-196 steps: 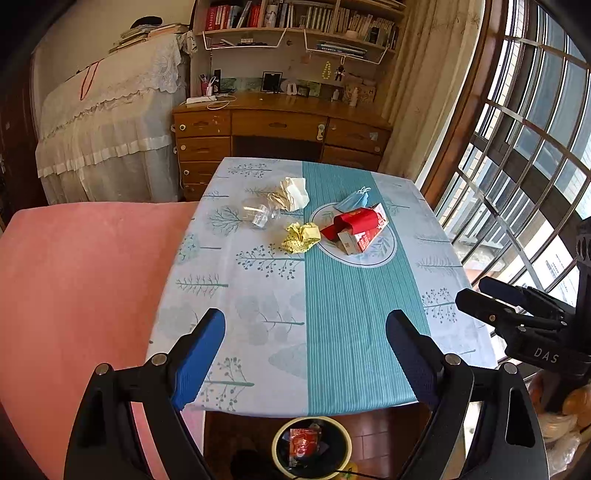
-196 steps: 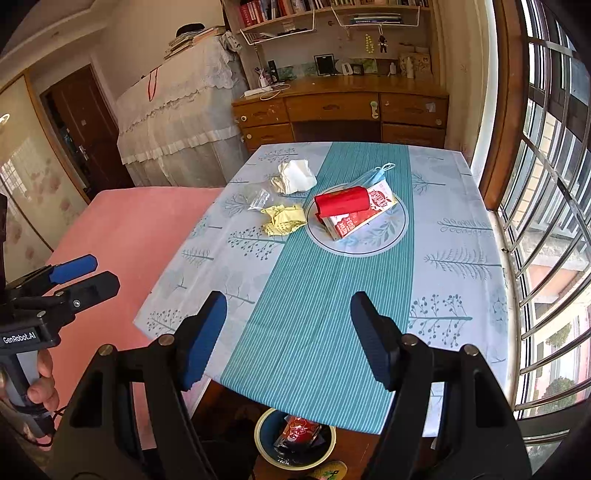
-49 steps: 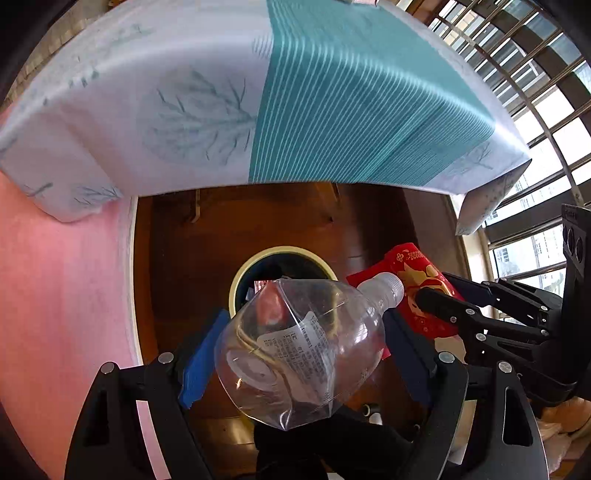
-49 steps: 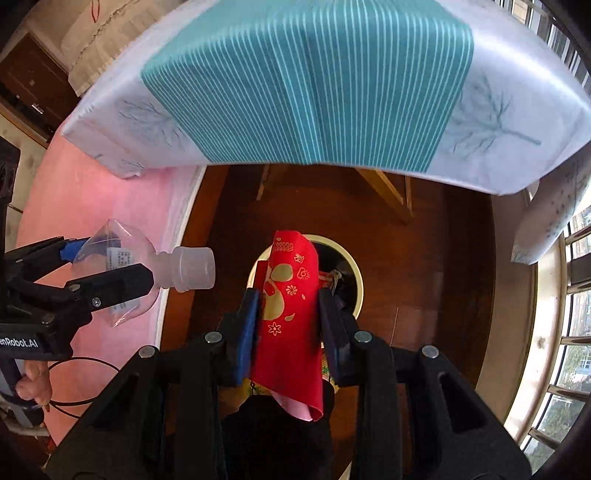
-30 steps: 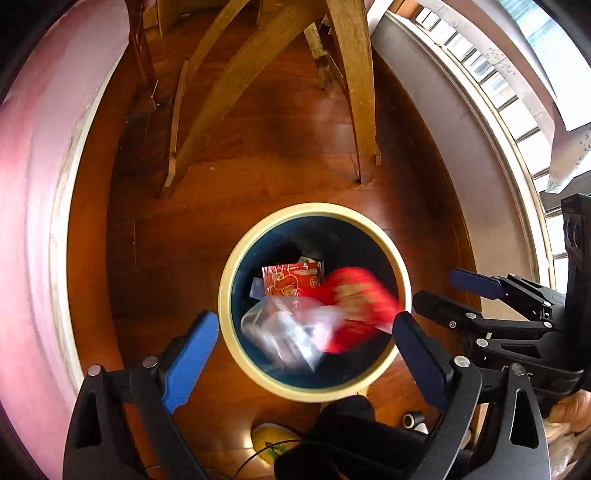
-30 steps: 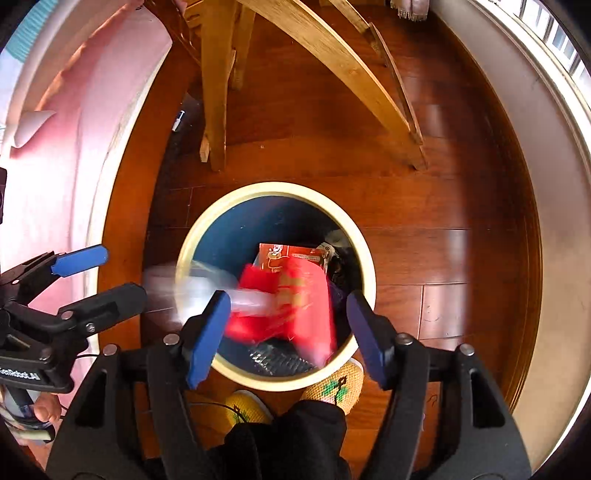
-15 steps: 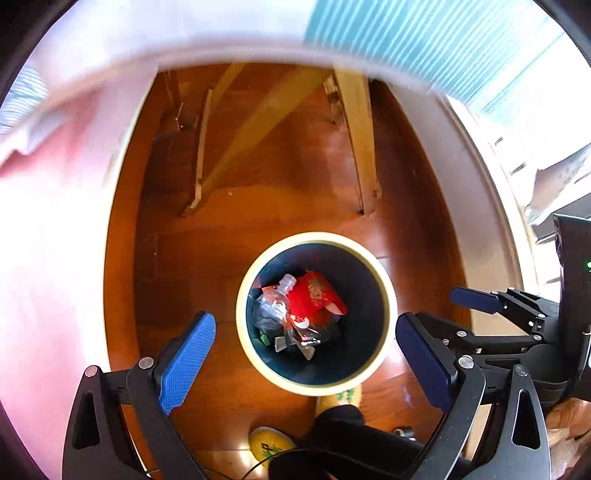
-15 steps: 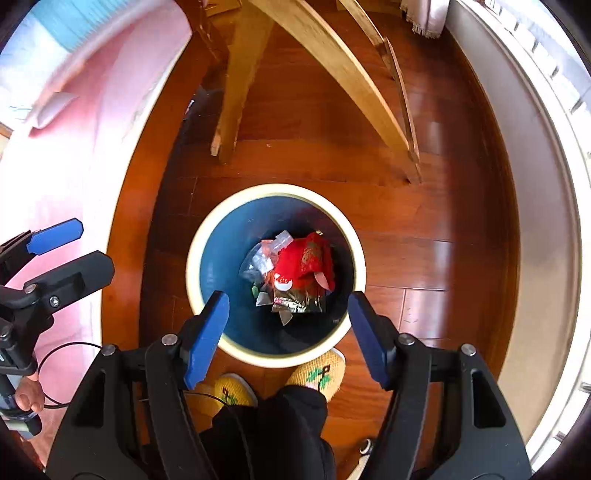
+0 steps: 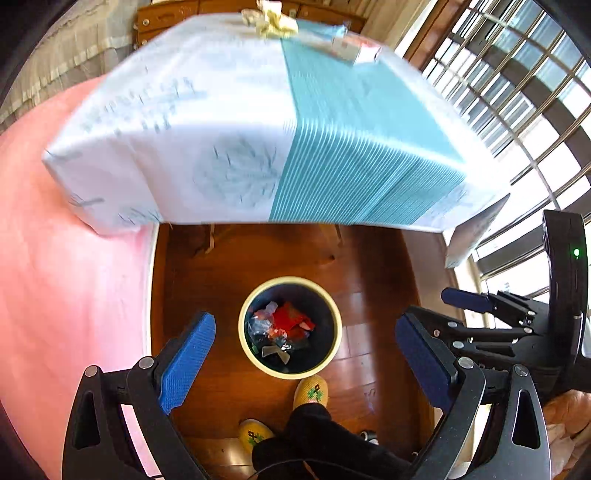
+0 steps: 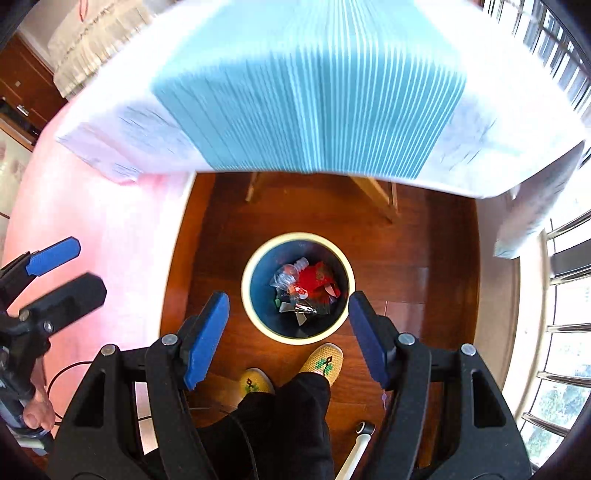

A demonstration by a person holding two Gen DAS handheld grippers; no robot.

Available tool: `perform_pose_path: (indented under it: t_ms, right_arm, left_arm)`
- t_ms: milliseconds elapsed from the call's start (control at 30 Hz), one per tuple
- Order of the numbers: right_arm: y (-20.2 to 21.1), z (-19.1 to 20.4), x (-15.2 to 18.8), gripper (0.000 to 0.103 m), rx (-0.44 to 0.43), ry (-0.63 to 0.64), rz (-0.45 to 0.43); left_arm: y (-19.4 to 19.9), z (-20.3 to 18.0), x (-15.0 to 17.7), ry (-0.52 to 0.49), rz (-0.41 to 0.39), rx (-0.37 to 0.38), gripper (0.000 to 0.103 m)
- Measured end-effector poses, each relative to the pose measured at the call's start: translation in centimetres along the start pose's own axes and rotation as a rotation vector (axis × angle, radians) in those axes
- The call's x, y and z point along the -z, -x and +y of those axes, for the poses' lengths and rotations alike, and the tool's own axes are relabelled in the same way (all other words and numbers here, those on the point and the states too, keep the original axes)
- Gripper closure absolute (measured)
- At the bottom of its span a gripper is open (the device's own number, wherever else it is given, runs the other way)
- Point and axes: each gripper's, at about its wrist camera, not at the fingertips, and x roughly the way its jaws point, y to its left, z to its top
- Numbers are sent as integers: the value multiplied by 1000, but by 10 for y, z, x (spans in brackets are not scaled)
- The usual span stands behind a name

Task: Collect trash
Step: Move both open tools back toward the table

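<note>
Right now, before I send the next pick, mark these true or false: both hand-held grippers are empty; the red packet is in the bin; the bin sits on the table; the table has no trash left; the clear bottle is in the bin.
1. Both hand-held grippers are empty. True: the left hand-held gripper and right hand-held gripper are open.
2. The red packet is in the bin. True.
3. The bin sits on the table. False: it stands on the wooden floor.
4. The table has no trash left. False: crumpled yellow paper remains.
5. The clear bottle is in the bin. True.
</note>
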Motion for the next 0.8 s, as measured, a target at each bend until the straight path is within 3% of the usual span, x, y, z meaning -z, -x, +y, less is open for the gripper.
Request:
perform_pose_path:
  t_ms: [200, 467, 800]
  right_arm:
    - [82, 22, -4, 39, -3, 29, -78]
    - [164, 42, -17, 39, 12, 46, -197]
    - [230, 46, -73, 39, 31, 34, -360]
  left_arm:
    - [82, -12, -17, 5, -88, 14, 4]
    - [160, -20, -45, -28, -190, -1, 4]
    - [205, -28, -96, -92, -282, -36, 4]
